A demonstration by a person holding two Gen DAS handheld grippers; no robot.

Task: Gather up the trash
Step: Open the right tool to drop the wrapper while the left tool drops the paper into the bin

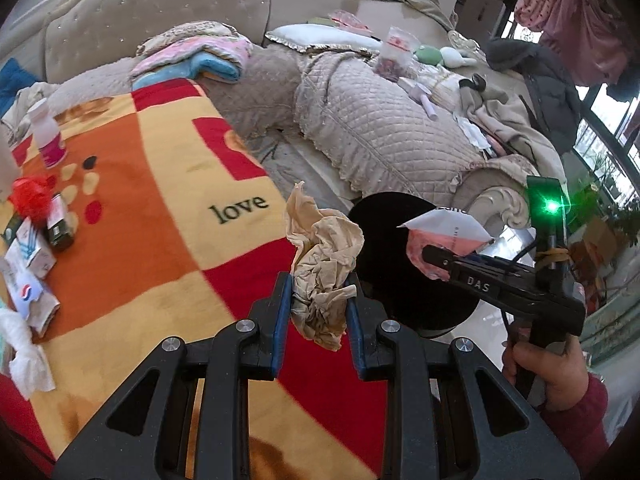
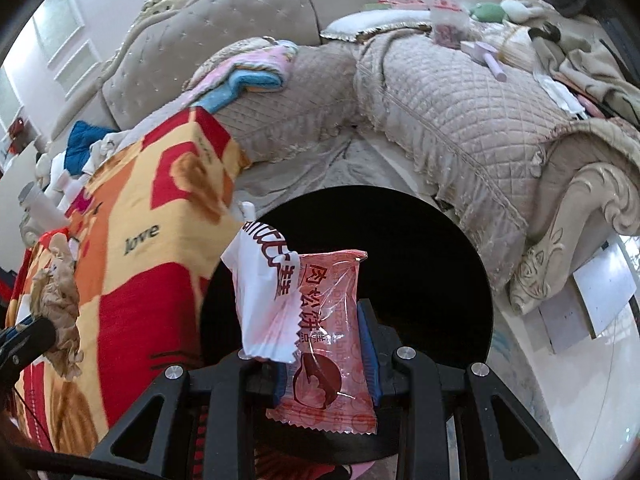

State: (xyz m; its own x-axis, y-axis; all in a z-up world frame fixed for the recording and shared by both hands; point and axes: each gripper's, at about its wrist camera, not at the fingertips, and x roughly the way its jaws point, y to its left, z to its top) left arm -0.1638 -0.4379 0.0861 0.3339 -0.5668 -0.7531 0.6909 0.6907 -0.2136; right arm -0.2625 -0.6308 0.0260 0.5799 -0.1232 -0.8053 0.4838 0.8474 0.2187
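Jaws clamped both sides: left gripper [image 1: 319, 300] on crumpled paper [image 1: 324, 264], right gripper [image 2: 326, 344] on wrappers [image 2: 320, 320]. I'd centre each over the black bin [image 2: 420, 264] before releasing.

Two hand-held grippers: the left hand-held gripper [image 1: 318, 300] and the right hand-held gripper [image 2: 326, 350]. One crumpled brown paper [image 1: 324, 264]. Two snack wrappers, one pink [image 2: 328, 332] and one white [image 2: 264, 300]. One black bin [image 2: 420, 248]. One white bottle [image 1: 48, 136]. One red-and-orange blanket [image 1: 160, 184].
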